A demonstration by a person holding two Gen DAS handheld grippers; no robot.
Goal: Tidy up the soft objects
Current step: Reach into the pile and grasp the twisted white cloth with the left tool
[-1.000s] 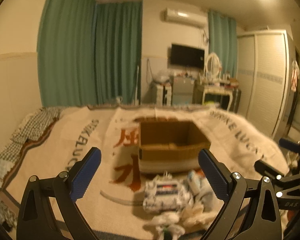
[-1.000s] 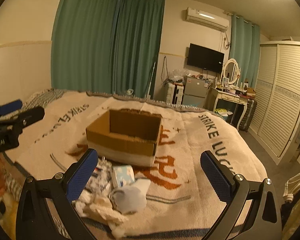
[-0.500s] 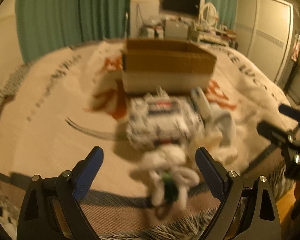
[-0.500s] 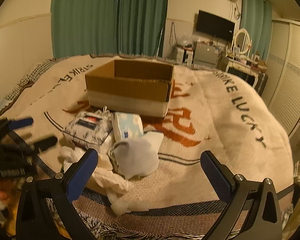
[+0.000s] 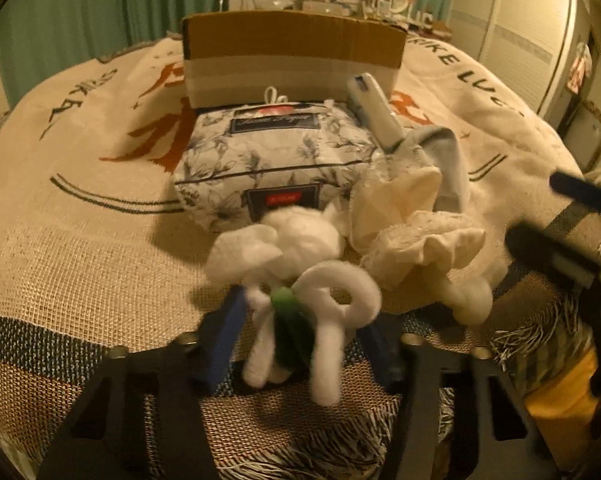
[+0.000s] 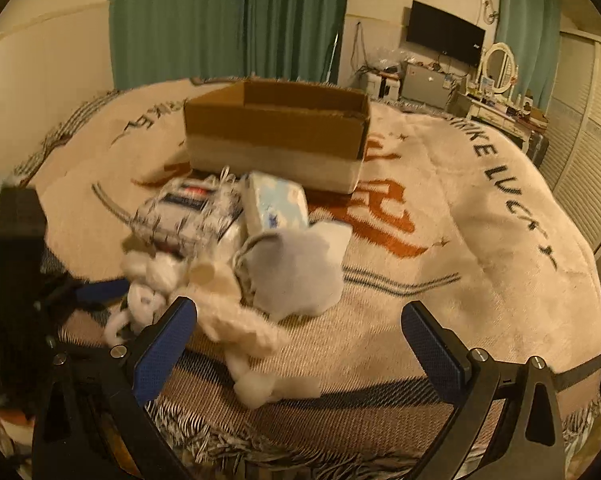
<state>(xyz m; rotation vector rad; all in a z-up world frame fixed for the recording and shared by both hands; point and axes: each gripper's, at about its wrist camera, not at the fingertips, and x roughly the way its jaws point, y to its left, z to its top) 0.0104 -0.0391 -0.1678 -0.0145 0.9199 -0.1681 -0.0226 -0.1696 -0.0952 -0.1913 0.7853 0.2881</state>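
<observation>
A pile of soft things lies on the bed's blanket in front of an open cardboard box (image 5: 292,58) (image 6: 276,132). It holds a floral tissue pack (image 5: 276,156) (image 6: 184,216), a pale blue tissue pack (image 6: 274,206), a grey cloth (image 6: 296,268), a cream cloth (image 5: 412,216) and a white plush toy with a green middle (image 5: 300,276). My left gripper (image 5: 304,332) has its blue pads on both sides of the plush toy's lower part. My right gripper (image 6: 300,344) is open and empty, hovering over the near edge of the pile.
The blanket (image 6: 480,240) with black lettering covers the bed and ends in a fringe at the near edge. Green curtains, a TV, a dresser and a white wardrobe stand behind the bed. My right gripper also shows at the right in the left wrist view (image 5: 560,232).
My left gripper has dropped toward the pile and narrowed from wide open around the white plush toy. My right gripper has come lower and nearer the pile and stays open.
</observation>
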